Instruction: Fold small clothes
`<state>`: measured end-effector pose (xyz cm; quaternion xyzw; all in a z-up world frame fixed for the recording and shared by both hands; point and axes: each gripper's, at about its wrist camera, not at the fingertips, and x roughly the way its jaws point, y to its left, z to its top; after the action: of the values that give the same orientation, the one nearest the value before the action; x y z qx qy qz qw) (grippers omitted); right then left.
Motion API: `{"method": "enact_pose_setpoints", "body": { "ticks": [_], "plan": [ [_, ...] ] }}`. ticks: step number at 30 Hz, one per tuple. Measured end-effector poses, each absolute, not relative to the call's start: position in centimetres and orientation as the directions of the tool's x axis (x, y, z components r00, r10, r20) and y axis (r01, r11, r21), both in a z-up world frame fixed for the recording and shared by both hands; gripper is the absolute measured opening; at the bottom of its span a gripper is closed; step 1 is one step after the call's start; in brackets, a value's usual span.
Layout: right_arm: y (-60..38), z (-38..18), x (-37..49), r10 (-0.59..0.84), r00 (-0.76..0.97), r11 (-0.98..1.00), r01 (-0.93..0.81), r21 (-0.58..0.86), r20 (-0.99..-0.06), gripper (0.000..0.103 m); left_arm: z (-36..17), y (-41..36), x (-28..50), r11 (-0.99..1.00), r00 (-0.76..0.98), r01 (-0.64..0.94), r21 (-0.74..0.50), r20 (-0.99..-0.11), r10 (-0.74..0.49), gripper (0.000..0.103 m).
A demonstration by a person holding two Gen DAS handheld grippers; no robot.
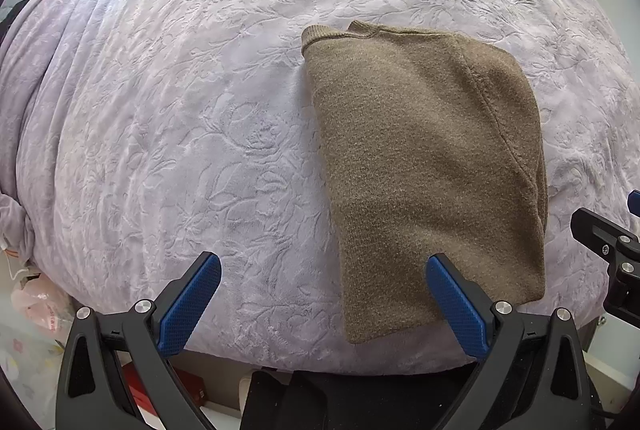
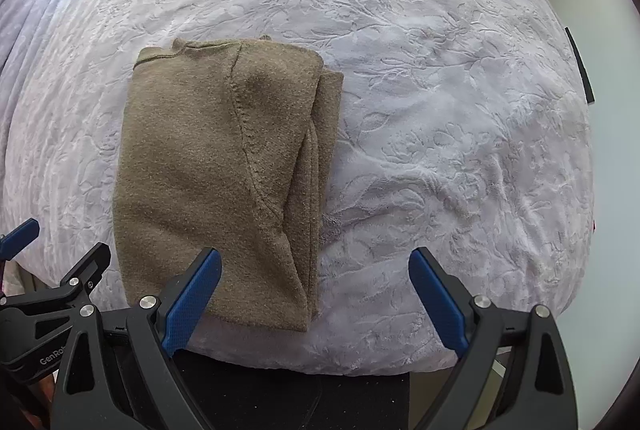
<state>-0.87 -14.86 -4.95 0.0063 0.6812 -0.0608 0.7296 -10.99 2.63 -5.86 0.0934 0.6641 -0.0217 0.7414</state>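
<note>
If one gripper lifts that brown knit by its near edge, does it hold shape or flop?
Likely flops: the brown knit is soft fabric folded in loose layers, visible along its right edge, so they would probably fall open. Probably not slippery; the weave looks fuzzy. Pushing may bunch it, since the plush blanket underneath looks grippy. Both grippers, left and right, are open.

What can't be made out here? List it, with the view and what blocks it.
- Underside and inner layers of the folded brown sweater: both wrist views, covered by its own top layer.
- Sweater's near hem corner: left wrist view, behind a finger of the left gripper.
- Right gripper: in the left wrist view, cut off by the right edge.
- Items below the lavender blanket: left wrist view, blurred.
</note>
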Motion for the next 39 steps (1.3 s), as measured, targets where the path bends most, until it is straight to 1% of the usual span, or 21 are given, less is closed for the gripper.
{"method": "enact_pose_setpoints", "body": {
  "ticks": [39],
  "plan": [
    [-14.88,-5.30,-0.36,-0.077,0.049,0.991,0.112,-0.071,-0.996,0.096,-6.30,2.37,-10.62,0.980,0.106,0.163,0.118,-0.989,0.102,0.103]
  ]
}}
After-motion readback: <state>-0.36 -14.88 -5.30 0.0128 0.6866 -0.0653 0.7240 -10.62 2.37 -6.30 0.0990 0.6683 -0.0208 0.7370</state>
